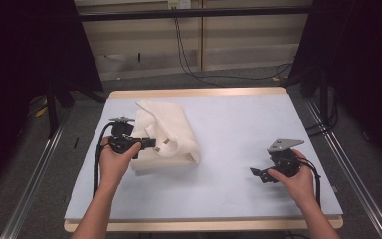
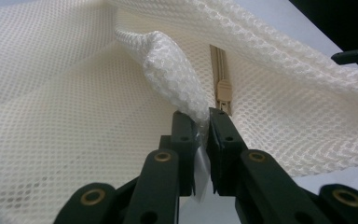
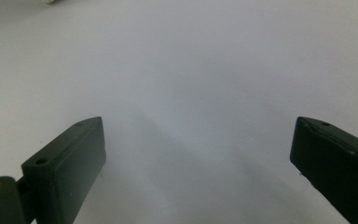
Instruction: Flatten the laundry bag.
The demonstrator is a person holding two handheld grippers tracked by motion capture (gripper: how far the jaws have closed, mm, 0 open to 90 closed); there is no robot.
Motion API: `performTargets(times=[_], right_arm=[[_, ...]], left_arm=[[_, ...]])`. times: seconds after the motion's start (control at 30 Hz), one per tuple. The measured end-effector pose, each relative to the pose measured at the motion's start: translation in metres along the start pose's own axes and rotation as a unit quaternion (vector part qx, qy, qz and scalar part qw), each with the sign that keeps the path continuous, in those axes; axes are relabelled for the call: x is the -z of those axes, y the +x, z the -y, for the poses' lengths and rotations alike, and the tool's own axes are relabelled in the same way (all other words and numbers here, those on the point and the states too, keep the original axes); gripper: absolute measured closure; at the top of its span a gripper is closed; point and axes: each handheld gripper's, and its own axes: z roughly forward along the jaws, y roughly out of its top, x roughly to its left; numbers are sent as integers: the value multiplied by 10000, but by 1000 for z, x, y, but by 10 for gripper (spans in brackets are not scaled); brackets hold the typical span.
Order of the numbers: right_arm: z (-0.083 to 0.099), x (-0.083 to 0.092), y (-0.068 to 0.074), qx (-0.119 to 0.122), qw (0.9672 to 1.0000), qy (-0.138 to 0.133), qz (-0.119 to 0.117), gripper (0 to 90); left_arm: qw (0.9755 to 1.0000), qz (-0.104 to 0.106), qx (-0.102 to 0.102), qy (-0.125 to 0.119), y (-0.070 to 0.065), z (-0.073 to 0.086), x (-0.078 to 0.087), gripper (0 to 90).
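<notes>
A cream mesh bag (image 1: pixel 166 134) lies on the left half of the pale table cover (image 1: pixel 238 129), folded over on itself. In the left gripper view its mesh (image 2: pixel 74 121) spreads wide, and a beige zipper with its pull (image 2: pixel 223 88) runs up the middle. My left gripper (image 1: pixel 151 143) is shut on a raised fold of the mesh (image 2: pixel 177 79), pinched between its jaws (image 2: pixel 204 126). My right gripper (image 1: pixel 256 173) rests low over the bare cover at the right, apart from the bag. Its black jaws stand wide open with nothing between them (image 3: pixel 198 158).
The table's wooden edge (image 1: pixel 199 92) shows at the back, and another strip runs along the front. Metal rails (image 1: pixel 350 169) run along both sides on the floor. Dark curtains and cables stand behind. Bare cover lies between the bag and the right hand.
</notes>
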Motion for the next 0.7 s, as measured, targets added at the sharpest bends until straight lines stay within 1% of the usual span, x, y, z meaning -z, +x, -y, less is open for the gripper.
performTargets(times=[0.17,0.2,0.23,0.27,0.33,0.37,0.43,0.53,0.57,0.63,0.7], right_arm=[[0,1,0,17,10000,-28,11,29],[0,1,0,17,10000,-28,11,29],[0,1,1,-32,10000,13,34,29],[1,1,1,-28,10000,11,32,29],[1,1,1,-41,10000,28,40,29],[0,1,1,-25,10000,18,43,29],[0,1,1,-19,10000,13,30,29],[1,1,1,-38,10000,31,35,29],[1,1,1,-24,10000,17,15,30],[1,1,1,-28,10000,13,15,29],[1,1,1,-52,10000,32,13,29]], left_arm=[[10000,37,-69,-9,-4,-5,-7,817],[10000,37,-69,-9,-4,-5,-7,817],[10000,42,-24,-31,-5,-6,-10,817],[10000,21,-75,6,-5,-7,-11,817],[10000,21,-38,-21,-6,-7,-12,816],[10000,29,-78,29,-6,-9,-14,815],[9999,1,-98,50,-8,-10,-17,813],[10000,6,-88,37,-11,-13,-21,801],[9999,10,-100,99,-10,-13,-22,796],[9999,18,-76,102,-10,-14,-23,792],[9999,35,-24,96,-13,-16,-28,791]])
